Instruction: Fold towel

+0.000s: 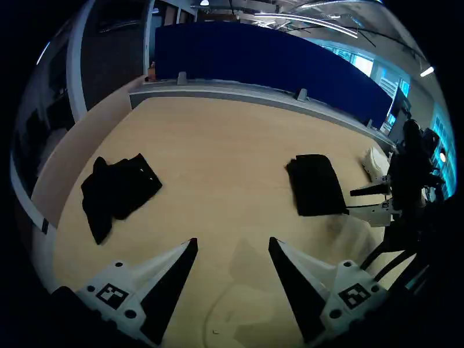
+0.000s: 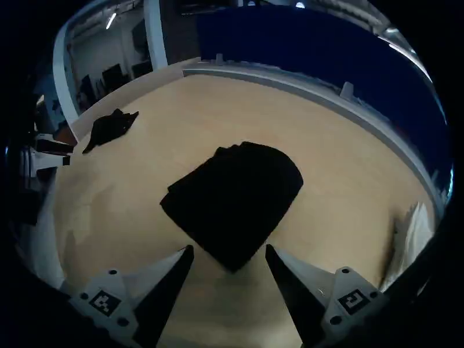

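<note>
left gripper (image 1: 232,255) and right gripper (image 2: 229,261) both hang released, empty, over a worktop (image 1: 232,133). a folded black towel (image 2: 235,200) lies just ahead of the right one; a crumpled towel (image 1: 116,188) lies well apart, probably next, needing corners pinched.

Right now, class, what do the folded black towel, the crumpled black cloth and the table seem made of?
Folded towel: soft matte fabric, likely; no shine, layered edges. Crumpled cloth: same matte fabric, limp creases. Table: pale wood-look top, probably laminate, smooth with faint reflections.
</note>
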`<state>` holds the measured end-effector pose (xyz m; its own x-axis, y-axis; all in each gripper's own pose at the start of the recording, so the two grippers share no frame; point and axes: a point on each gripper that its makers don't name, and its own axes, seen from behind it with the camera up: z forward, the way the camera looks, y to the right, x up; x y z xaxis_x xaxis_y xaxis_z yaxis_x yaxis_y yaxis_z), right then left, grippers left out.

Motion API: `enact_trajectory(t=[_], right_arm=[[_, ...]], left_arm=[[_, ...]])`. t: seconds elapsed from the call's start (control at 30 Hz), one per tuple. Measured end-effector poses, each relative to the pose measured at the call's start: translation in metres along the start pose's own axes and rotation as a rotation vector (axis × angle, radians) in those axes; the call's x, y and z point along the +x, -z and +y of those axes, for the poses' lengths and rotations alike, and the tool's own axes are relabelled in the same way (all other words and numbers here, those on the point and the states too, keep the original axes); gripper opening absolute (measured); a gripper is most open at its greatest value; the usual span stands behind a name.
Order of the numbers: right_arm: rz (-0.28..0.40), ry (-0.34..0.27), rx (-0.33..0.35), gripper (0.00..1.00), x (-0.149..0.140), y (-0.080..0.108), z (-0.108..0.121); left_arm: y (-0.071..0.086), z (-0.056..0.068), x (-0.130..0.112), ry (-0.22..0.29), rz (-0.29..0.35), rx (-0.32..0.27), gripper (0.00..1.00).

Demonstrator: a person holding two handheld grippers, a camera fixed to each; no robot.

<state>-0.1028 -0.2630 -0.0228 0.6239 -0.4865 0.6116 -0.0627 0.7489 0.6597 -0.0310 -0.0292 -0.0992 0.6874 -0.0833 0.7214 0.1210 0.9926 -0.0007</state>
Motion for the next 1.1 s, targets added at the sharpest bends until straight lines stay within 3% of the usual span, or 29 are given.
enact_trajectory(t=[0.13,0.3,0.53,0.97,1.1], right_arm=[[-0.023,0.005,-0.003,0.85,-0.011,-0.002,0.002],[-0.051,-0.006,-0.019,0.57,-0.023,-0.006,0.01],[-0.056,-0.031,-0.004,0.32,-0.026,-0.006,0.01],[-0.077,-0.014,0.008,0.3,-0.03,-0.008,0.007],[-0.08,-0.012,0.01,0.25,-0.031,-0.009,0.006]], left_arm=[[0.0,-0.001,-0.001,0.004,0.001,0.001,0.91],[0.0,-0.001,-0.003,0.009,-0.002,0.0,0.91],[-0.001,-0.001,-0.004,0.006,-0.003,-0.001,0.91],[-0.002,-0.002,-0.002,0.011,-0.001,-0.001,0.91],[-0.002,-0.002,-0.003,0.013,-0.004,-0.001,0.91]])
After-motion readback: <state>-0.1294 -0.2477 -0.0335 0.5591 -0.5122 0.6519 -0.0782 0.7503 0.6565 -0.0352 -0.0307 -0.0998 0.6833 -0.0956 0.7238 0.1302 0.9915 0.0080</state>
